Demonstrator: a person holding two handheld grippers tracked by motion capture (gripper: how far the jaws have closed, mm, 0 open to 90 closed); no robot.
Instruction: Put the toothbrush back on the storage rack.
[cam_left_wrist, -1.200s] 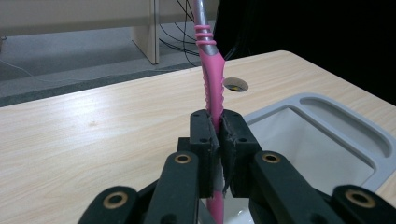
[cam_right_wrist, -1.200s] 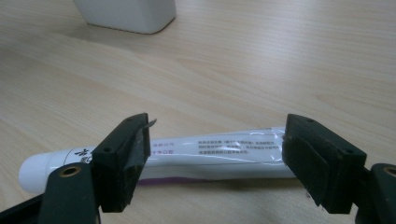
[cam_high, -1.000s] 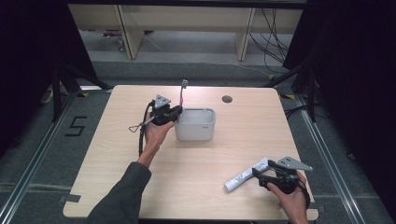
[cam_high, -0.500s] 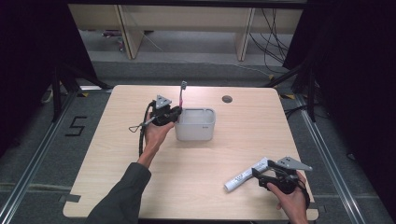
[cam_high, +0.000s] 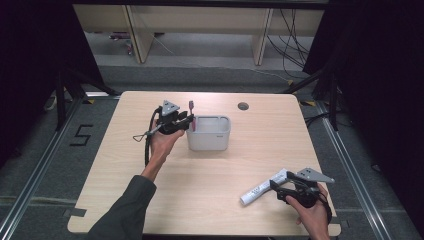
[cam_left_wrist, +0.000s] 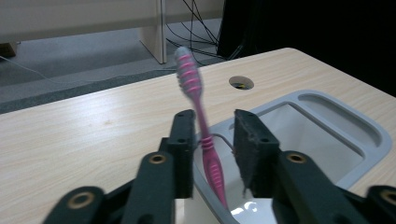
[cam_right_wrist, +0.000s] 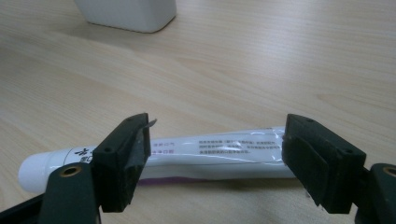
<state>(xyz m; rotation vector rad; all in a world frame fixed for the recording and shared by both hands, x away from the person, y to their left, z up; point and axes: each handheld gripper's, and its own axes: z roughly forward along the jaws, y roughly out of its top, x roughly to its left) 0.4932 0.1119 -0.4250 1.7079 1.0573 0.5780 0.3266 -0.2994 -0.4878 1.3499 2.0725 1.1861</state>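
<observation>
1. Left gripper (cam_left_wrist: 212, 140) at the bin (cam_high: 209, 133) rim, jaws just been opening; spread now, pads off the toothbrush (cam_left_wrist: 200, 121).
2. Toothbrush stands tilted between the jaws, lower end in the bin, head up and blurred.
3. Right gripper (cam_right_wrist: 215, 154) spread wide, low over the surface (cam_high: 200, 185), straddling the tube (cam_right_wrist: 210, 156).
4. Tube lies flat near the surface's front right, well apart from the bin.

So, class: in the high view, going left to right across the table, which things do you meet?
left gripper → pink toothbrush → grey tub → table hole → toothpaste tube → right gripper
</observation>
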